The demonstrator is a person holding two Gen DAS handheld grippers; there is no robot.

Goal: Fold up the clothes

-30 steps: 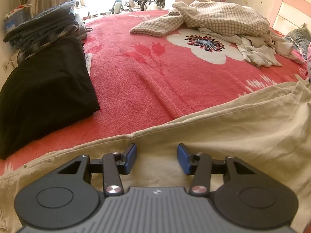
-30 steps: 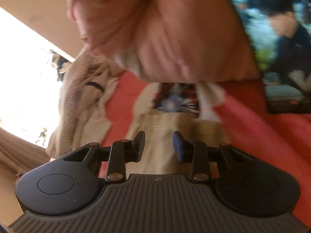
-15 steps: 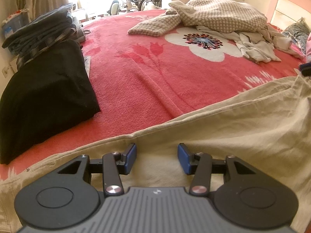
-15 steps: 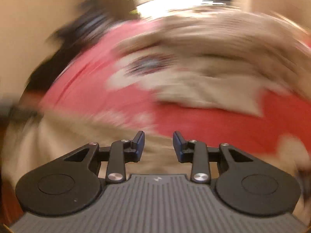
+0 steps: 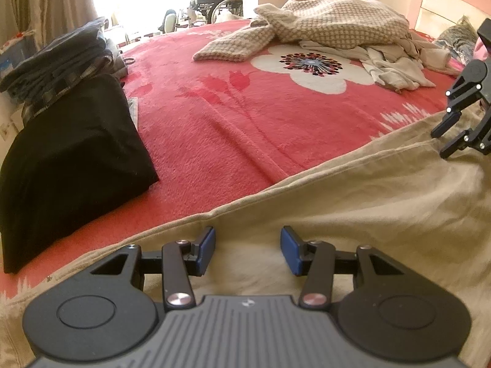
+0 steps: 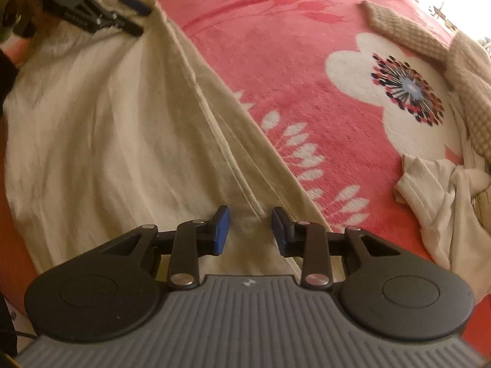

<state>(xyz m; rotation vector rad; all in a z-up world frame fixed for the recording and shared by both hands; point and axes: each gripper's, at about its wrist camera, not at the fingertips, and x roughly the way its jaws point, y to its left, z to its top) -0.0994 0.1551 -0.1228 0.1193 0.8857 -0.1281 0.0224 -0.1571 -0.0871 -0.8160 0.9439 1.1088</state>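
Observation:
A beige garment lies spread flat on the red flowered bed; it also shows in the right wrist view. My left gripper is open and empty, low over the garment near its far edge. My right gripper is open and empty over the garment's folded seam at its other end. The right gripper also shows at the right edge of the left wrist view, and the left gripper at the top left of the right wrist view. Both stand open above the cloth.
A folded black garment and a stack of folded dark clothes sit at the left of the bed. A checked beige sweater and crumpled white clothes lie at the far right. The red blanket stretches between them.
My right gripper swung down from pointing at the room to hover over the beige garment's end, and came into the left wrist view. My left gripper stayed over the garment, open.

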